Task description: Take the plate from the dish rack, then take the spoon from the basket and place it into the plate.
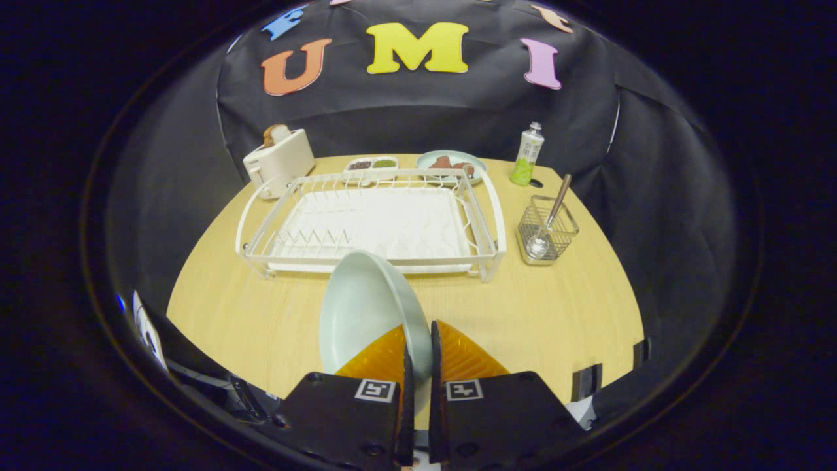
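My gripper point(418, 347) is shut on the rim of a pale green plate point(366, 307). The plate stands nearly on edge between the fingers, its hollow side facing left, above the wooden table point(556, 314) on the near side of the rack. The white wire dish rack point(373, 222) lies beyond the plate with no dishes in it. To the right of the rack stands a small wire basket point(548, 230). A metal spoon point(552, 219) rests in it, bowl down, its handle leaning up and to the right.
Behind the rack are a white toaster point(280, 163) with bread in it, a small divided dish point(371, 165), a plate with food point(451, 163) and a green bottle point(527, 156). Bare tabletop stretches on both sides of the fingers.
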`<state>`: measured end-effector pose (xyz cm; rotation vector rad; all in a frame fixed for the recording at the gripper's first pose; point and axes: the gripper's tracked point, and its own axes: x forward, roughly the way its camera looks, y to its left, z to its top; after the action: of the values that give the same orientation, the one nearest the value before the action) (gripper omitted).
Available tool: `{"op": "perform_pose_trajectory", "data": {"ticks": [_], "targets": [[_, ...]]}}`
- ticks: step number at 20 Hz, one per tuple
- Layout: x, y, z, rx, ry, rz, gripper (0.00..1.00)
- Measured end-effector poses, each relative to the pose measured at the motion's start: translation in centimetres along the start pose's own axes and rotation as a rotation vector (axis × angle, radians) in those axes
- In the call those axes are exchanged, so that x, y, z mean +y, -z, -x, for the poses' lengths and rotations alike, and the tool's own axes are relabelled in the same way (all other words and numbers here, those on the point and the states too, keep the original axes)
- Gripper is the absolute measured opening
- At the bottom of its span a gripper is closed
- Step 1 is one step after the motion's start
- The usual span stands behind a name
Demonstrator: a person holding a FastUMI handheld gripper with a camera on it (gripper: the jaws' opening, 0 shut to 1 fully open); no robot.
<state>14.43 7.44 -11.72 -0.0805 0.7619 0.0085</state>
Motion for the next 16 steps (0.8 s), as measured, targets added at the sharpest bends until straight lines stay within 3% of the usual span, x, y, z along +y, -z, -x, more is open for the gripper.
{"op": "perform_pose_trajectory", "data": {"ticks": [4,10,16], "targets": [[-0.7,3.1,-2.2,0.024,-0.139,-0.091,0.15],[-2.9,4.9,-5.3,0.034,-0.258,-0.182,0.17],[-5.3,6.0,-7.5,0.030,-0.286,-0.271,0.19]]}}
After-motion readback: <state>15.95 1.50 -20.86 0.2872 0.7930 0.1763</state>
